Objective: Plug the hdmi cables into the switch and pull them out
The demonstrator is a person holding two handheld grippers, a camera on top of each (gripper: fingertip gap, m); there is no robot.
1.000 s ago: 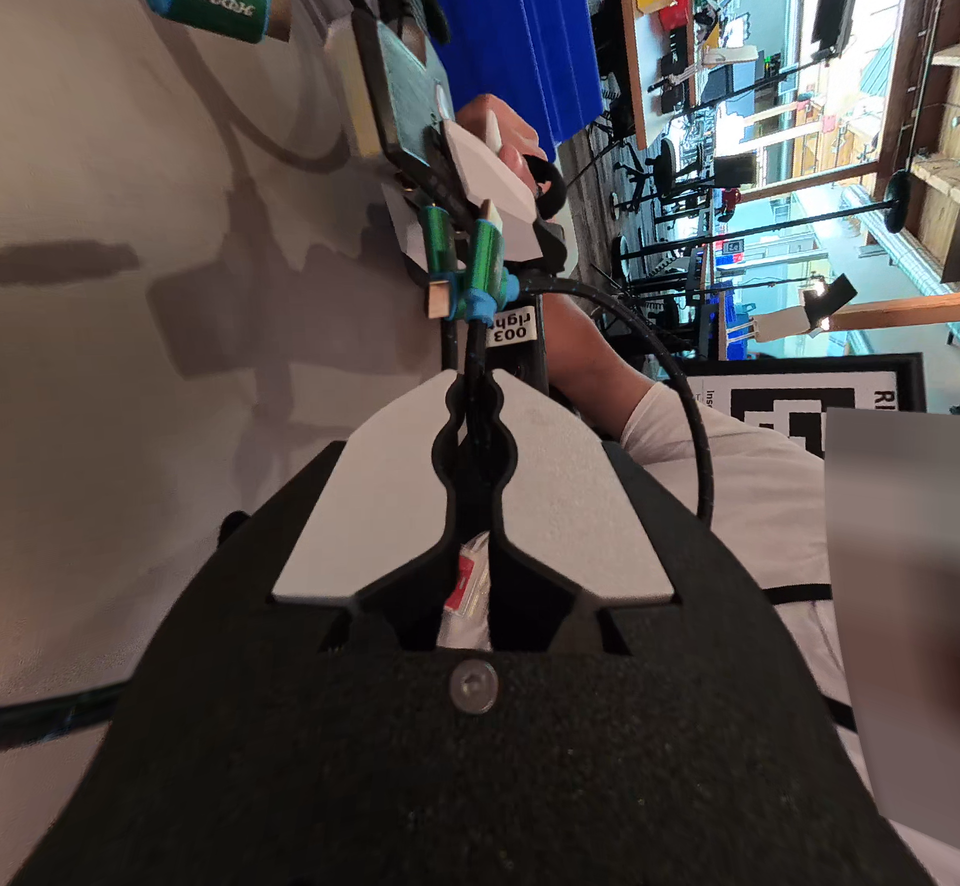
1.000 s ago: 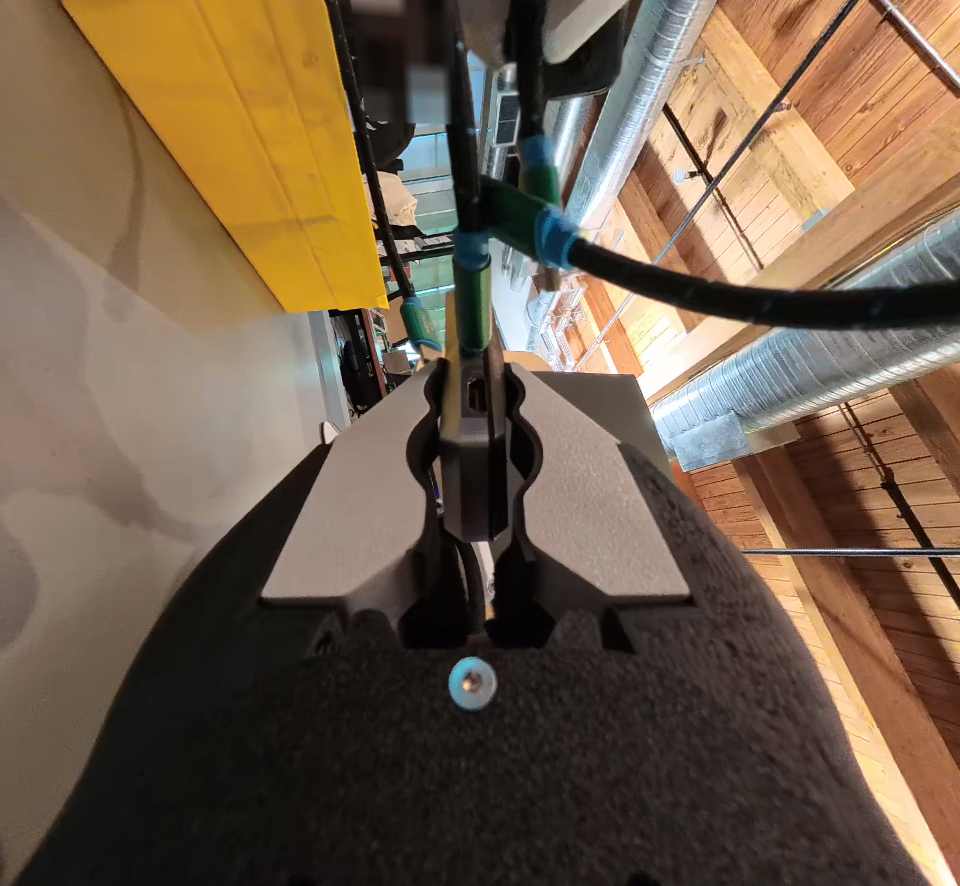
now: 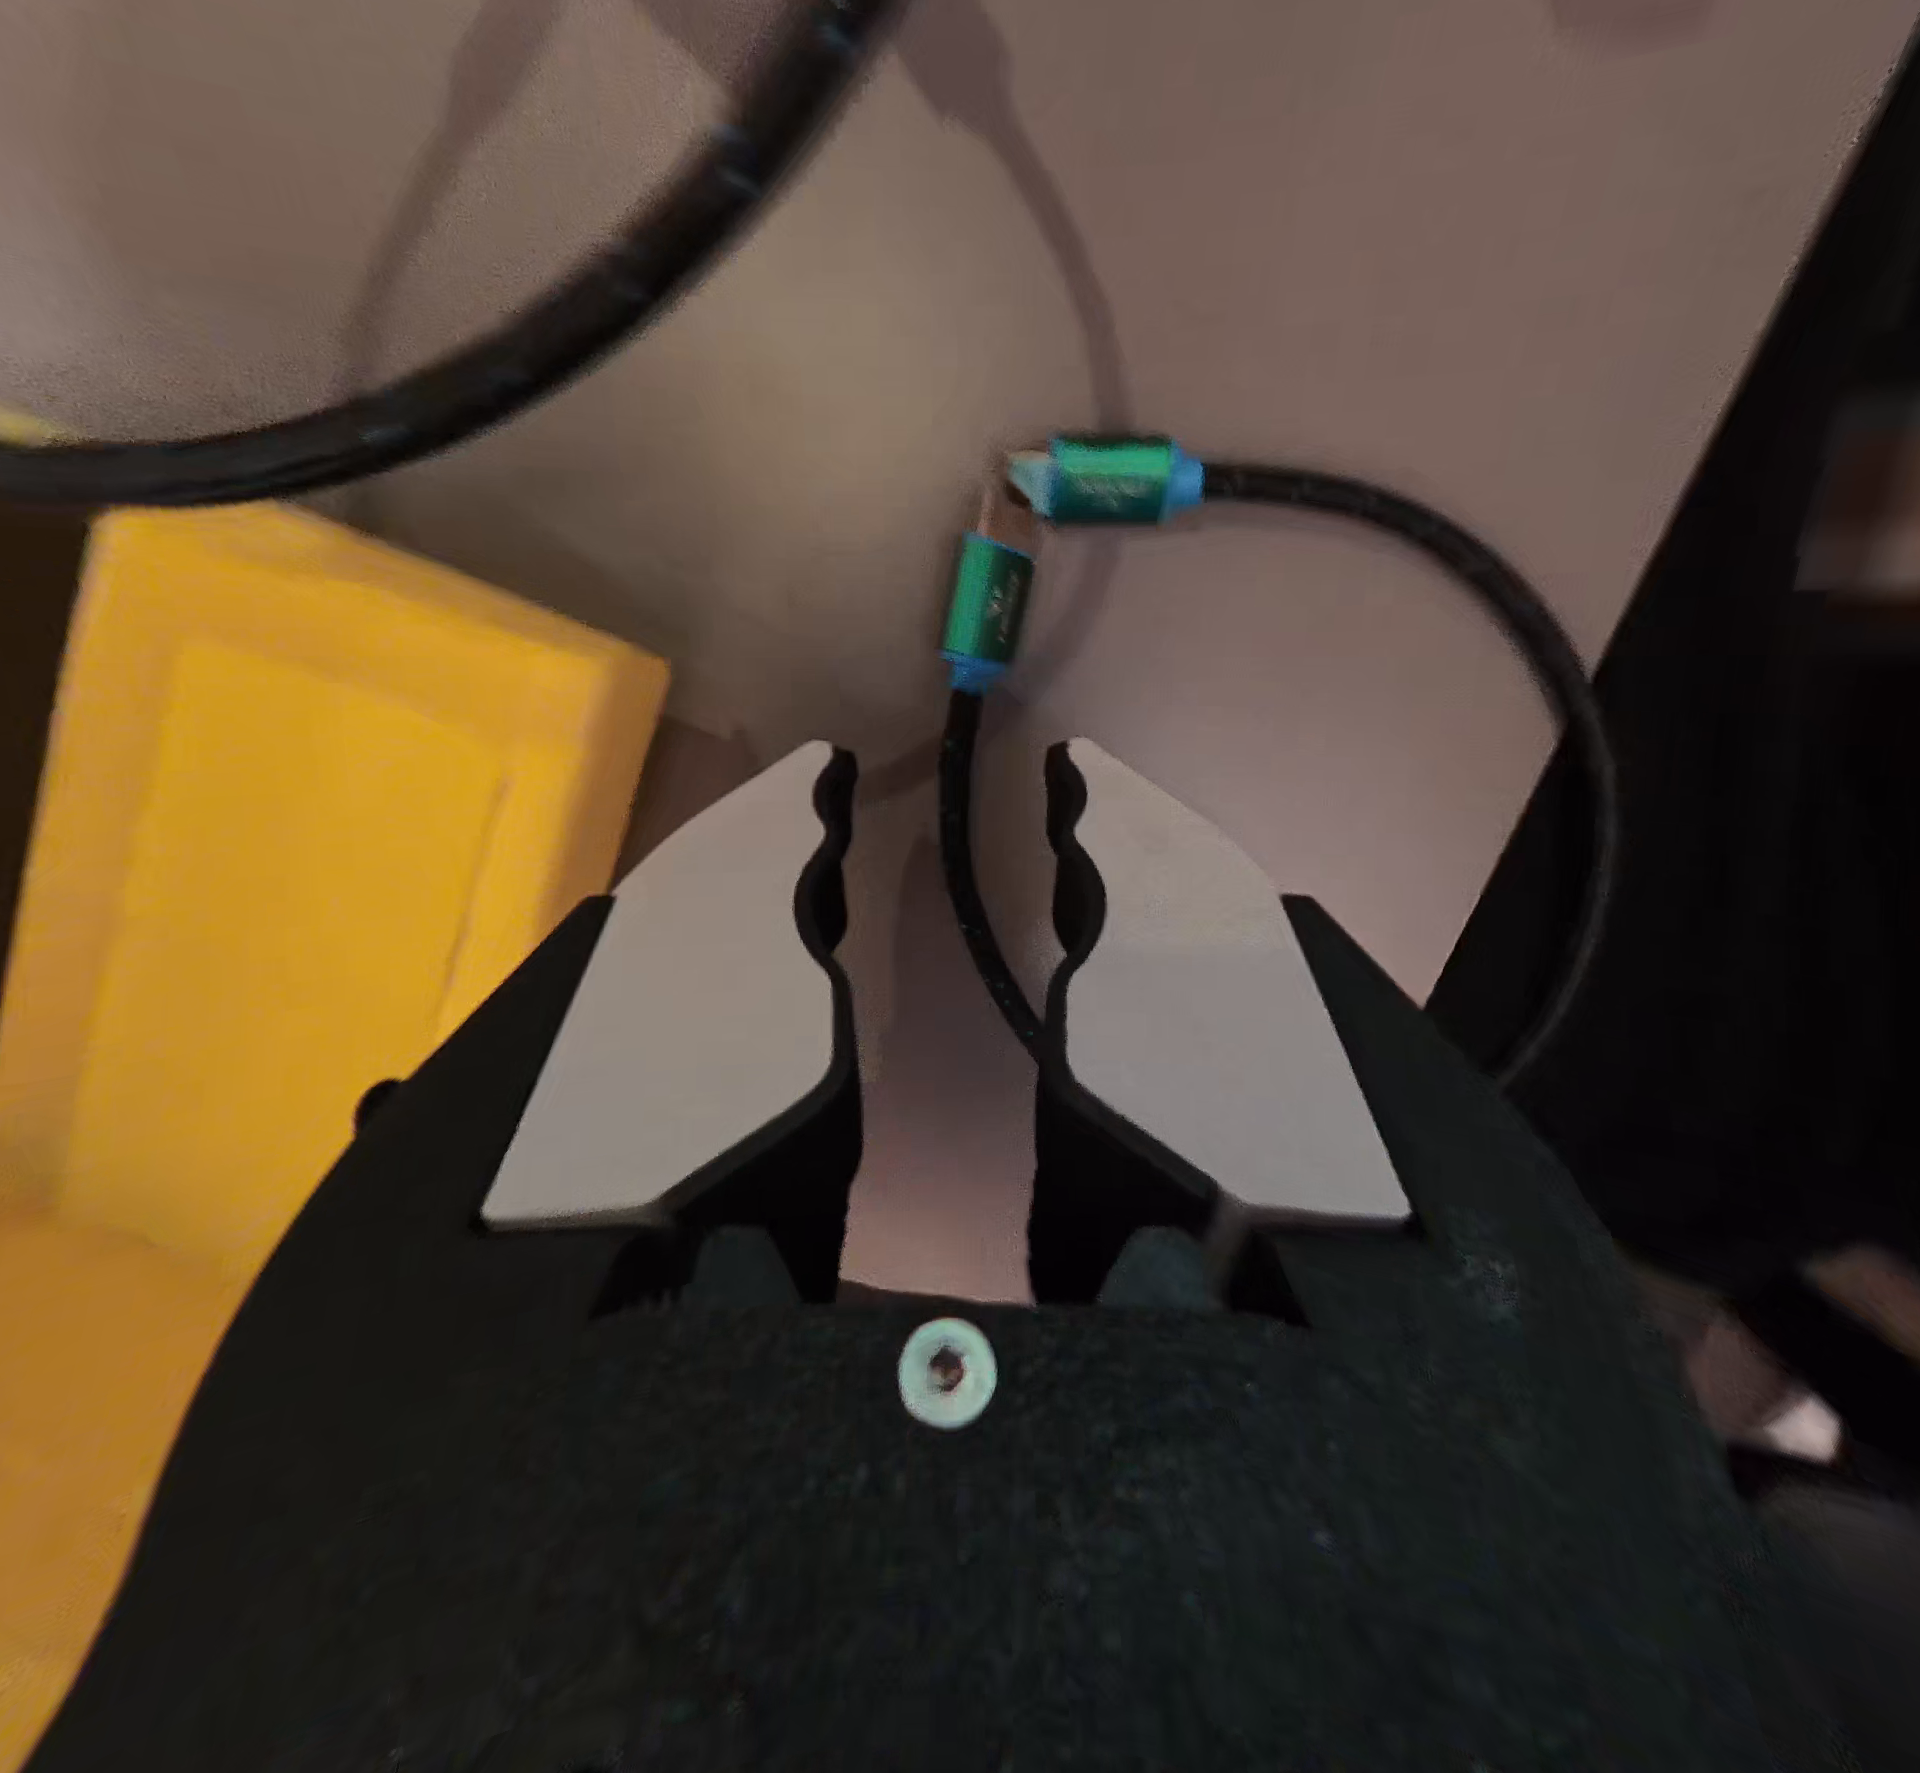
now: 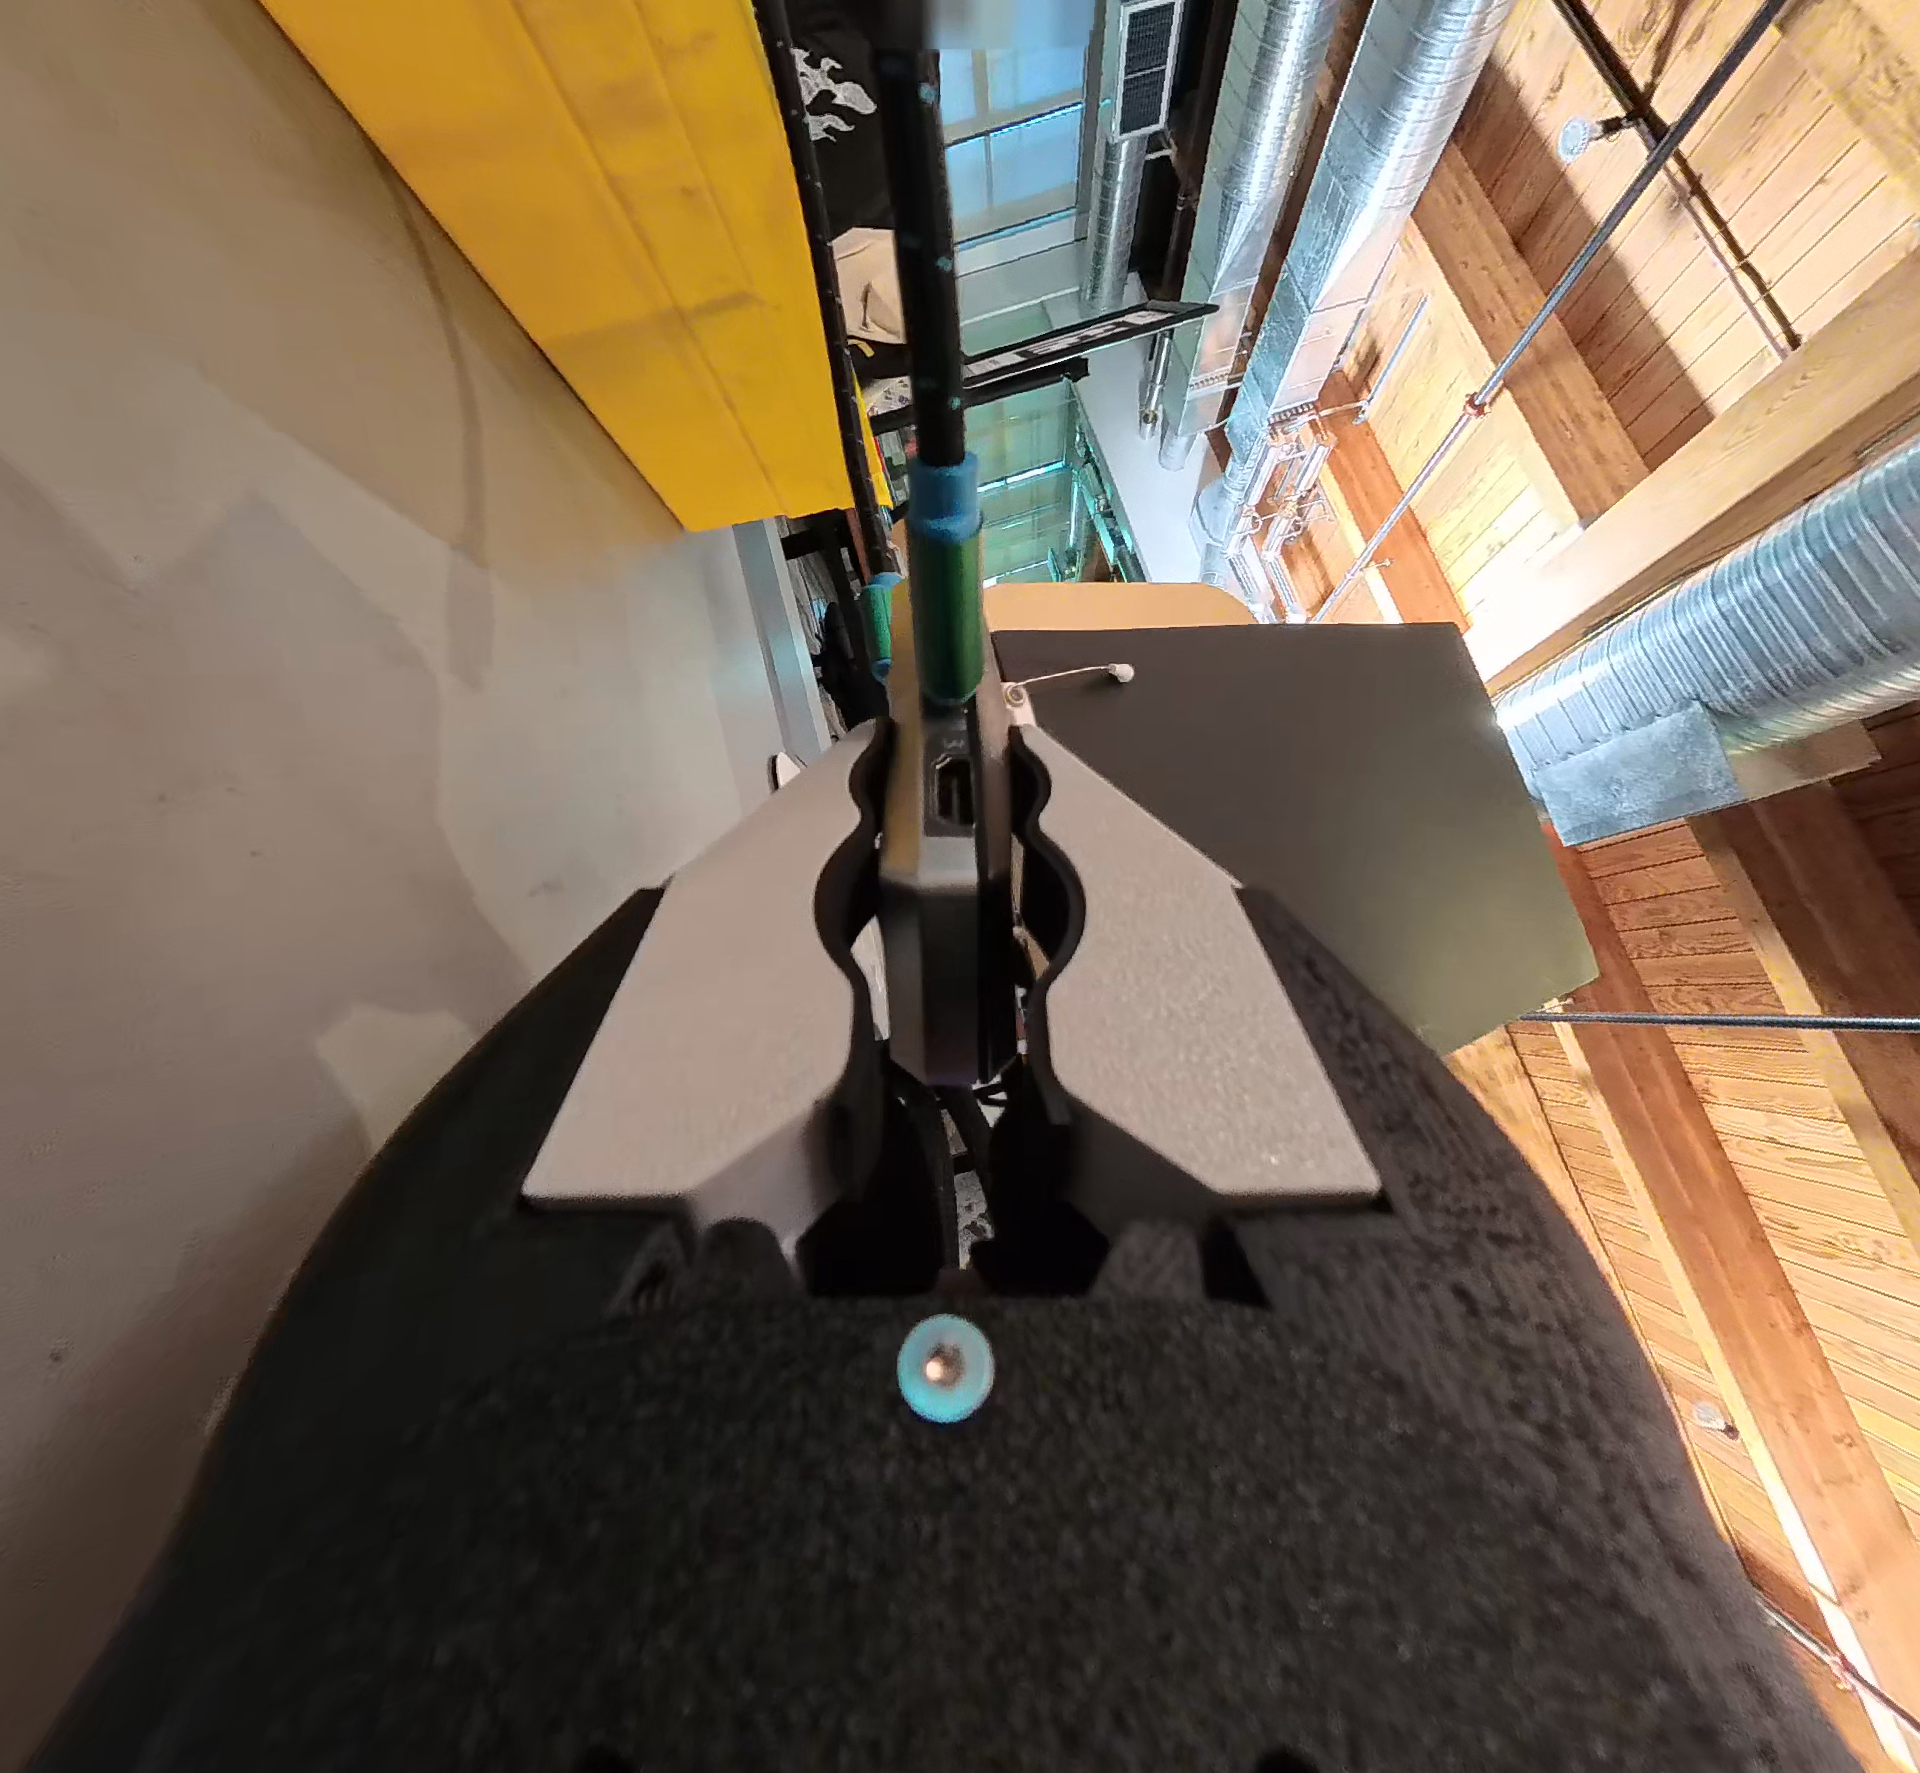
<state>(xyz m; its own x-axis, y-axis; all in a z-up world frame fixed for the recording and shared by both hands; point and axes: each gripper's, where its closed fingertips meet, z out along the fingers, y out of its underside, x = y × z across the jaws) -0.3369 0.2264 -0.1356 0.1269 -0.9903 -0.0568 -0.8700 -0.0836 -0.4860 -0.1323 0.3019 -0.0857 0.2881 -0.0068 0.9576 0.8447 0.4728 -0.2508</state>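
In the left wrist view my left gripper (image 3: 948, 757) is open above the table. A short black HDMI cable (image 3: 1558, 715) lies there in a loop, and its two green plugs (image 3: 987, 611) (image 3: 1107, 480) meet tip to tip just beyond my fingertips. The cable runs down between the open jaws, close to the right finger (image 3: 1174, 996). In the right wrist view my right gripper (image 4: 945, 736) is shut on the black HDMI switch (image 4: 940, 913), held edge-on. One green plug (image 4: 945, 617) sits in the switch with its black cable going straight up. An empty port (image 4: 951, 785) shows below it.
A yellow bin (image 3: 291, 850) stands left of the left gripper, and it also shows in the right wrist view (image 4: 540, 165). A thick black cable (image 3: 644, 258) arcs over the table at the top left. A dark surface (image 3: 1766, 684) borders the right side. The gap from one gripper's tips to the other's is roughly 25 centimetres.
My left gripper was shut on a cable whose plug was at the switch. Now it is open over the table, and that short cable lies loose. One plug no longer shows at the switch.
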